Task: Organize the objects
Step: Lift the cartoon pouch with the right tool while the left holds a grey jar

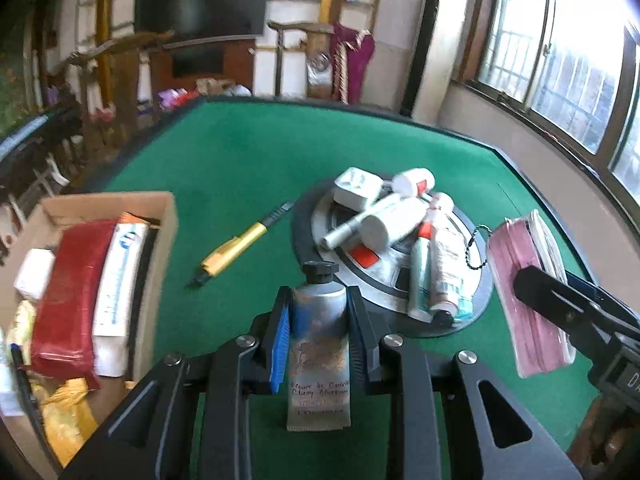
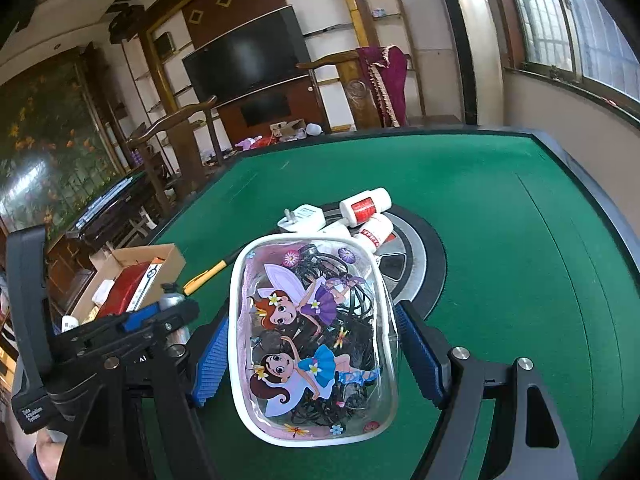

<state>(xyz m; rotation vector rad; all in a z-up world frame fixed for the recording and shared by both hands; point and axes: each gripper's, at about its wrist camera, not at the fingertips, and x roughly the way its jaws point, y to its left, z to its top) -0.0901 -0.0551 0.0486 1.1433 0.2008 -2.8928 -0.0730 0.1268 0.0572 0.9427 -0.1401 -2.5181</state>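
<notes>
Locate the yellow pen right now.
The yellow pen lies on the green table, between the cardboard box on the left and the round tray of tubes on the right in the left wrist view.

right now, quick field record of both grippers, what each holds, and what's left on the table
left gripper: shut on hand cream tube
right gripper: shut on clear fairy pouch with dark cords inside
cardboard box: left side, partly filled
round centre plate: tubes, bottles, white charger piled
yellow pen: on green felt
</notes>
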